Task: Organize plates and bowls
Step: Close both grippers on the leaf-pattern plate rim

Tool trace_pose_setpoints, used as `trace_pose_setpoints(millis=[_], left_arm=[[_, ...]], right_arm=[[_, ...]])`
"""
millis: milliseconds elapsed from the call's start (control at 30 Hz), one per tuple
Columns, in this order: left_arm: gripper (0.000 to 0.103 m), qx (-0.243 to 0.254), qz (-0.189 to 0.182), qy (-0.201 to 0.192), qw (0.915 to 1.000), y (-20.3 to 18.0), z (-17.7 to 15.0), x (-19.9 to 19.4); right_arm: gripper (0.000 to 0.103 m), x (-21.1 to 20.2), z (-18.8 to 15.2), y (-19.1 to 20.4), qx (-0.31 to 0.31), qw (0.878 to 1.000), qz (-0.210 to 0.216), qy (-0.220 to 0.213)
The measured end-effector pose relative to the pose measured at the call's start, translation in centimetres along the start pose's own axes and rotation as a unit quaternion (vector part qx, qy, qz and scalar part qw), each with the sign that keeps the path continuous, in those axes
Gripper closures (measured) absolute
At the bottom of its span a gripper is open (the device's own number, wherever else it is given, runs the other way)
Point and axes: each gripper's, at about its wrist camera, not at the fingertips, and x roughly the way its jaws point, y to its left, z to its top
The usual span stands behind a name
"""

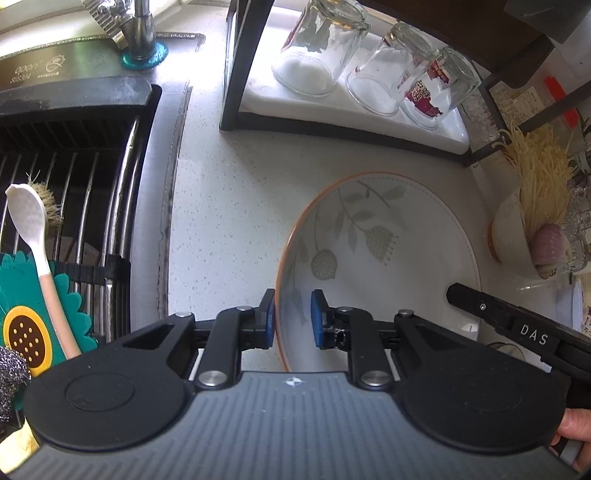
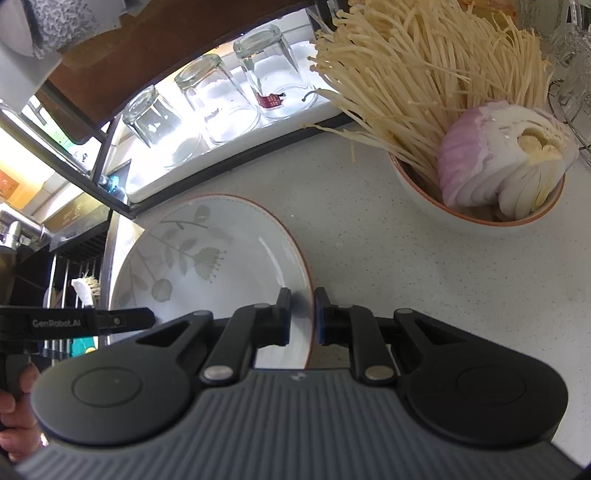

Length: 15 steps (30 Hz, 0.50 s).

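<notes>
A white plate with a grey leaf pattern and an orange rim lies on the speckled counter. My left gripper is shut on its left rim, one blue pad outside and one inside. In the right wrist view the same plate shows, and my right gripper is shut on its right rim. One black finger of the right gripper reaches over the plate's far side. A white bowl with an orange rim stands to the right of the plate, filled with enoki mushrooms and a cut onion.
Three upturned glasses stand on a white tray inside a dark shelf frame behind the plate. Left of the counter are the sink rack, the faucet and a white spoon. Glassware crowds the far right.
</notes>
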Motion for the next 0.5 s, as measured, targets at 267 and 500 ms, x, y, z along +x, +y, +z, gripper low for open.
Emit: trace_pose_setpoints(millis=[267,500], left_arm=[[0.081,-0.004,0.003,-0.003,1.0,-0.3,-0.7,-1.3],[0.081,0.0,0.005,-0.017,0.9998,-1.0,-1.2,-3.0]], right_arm=[[0.088,-1.0,0.3,0.3,-0.014,1.0,0.012,-0.005],[0.088,-2.4,0.5,0.3,-0.017,1.0,0.02,-0.016]])
